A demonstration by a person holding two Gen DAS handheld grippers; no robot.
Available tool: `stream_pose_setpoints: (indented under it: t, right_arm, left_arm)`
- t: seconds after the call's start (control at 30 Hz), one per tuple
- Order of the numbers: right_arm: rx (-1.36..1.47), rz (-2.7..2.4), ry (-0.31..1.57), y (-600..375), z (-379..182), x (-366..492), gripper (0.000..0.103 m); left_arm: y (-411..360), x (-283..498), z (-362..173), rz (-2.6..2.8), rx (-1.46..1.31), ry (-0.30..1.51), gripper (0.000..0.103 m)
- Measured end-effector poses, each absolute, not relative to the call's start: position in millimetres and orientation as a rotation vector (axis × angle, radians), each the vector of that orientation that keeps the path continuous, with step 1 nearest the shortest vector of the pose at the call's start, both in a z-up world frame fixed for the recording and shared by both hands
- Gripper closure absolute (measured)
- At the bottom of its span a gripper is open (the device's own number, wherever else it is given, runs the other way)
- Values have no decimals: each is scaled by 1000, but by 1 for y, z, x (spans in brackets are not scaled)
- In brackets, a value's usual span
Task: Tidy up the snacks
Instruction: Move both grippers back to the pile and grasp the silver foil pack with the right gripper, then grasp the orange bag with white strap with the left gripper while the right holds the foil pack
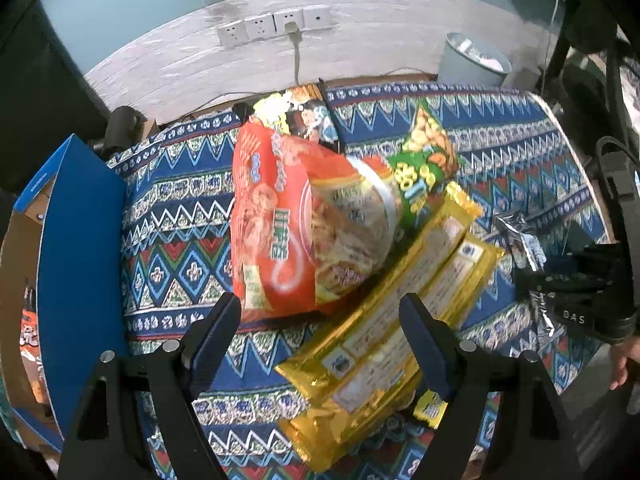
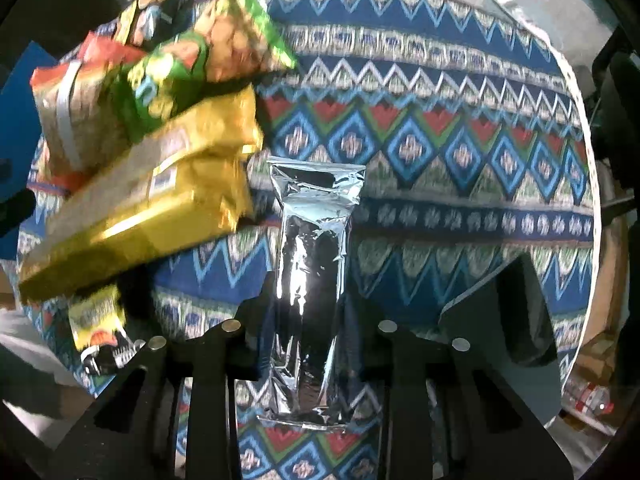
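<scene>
In the left wrist view my left gripper (image 1: 320, 312) is open and empty, just above the near end of an orange-red snack bag (image 1: 304, 224) and beside two long gold packets (image 1: 392, 312). A green bag (image 1: 424, 160) and a dark cartoon bag (image 1: 308, 116) lie behind them. My right gripper (image 1: 576, 296) shows at the right edge, shut on a silver foil packet (image 1: 524, 248). In the right wrist view the silver packet (image 2: 312, 264) stands lengthwise between my shut right gripper (image 2: 308, 320) fingers, above the cloth. The gold packets (image 2: 140, 196) and green bag (image 2: 192, 64) lie to its left.
A blue cardboard box (image 1: 76, 264) with snacks inside stands open at the left. A patterned blue cloth (image 1: 176, 240) covers the table. A small yellow-black packet (image 2: 100, 332) lies near the front edge. A grey bin (image 1: 472, 60) and wall sockets (image 1: 276, 26) are behind the table.
</scene>
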State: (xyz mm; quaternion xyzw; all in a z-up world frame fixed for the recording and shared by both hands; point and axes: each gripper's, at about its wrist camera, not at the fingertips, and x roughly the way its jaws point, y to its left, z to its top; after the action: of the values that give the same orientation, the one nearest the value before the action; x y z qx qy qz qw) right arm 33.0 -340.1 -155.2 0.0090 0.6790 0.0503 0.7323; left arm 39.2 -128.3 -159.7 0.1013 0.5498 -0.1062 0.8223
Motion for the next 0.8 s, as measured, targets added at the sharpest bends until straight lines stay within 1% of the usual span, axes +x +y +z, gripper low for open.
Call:
stream_pose_setpoints:
  t: [0.33,0.73,0.77,0.8]
  right_arm:
    - [-27,108,1408,-341,-147,58,76]
    - [11,113,1359,-361,-139,97,75]
    - [14,115,1356,-361,-138,97,75]
    - [14,117,1355,-363,-138,101,75]
  left_arm:
    - [-151,59,-161,-230,200,1133,20]
    - [-166,87,-194,-187,213,1182,20]
    - [-167,87,-195,-184,222,1176,21]
    - [-167,87,-196,-181,235,1166,24]
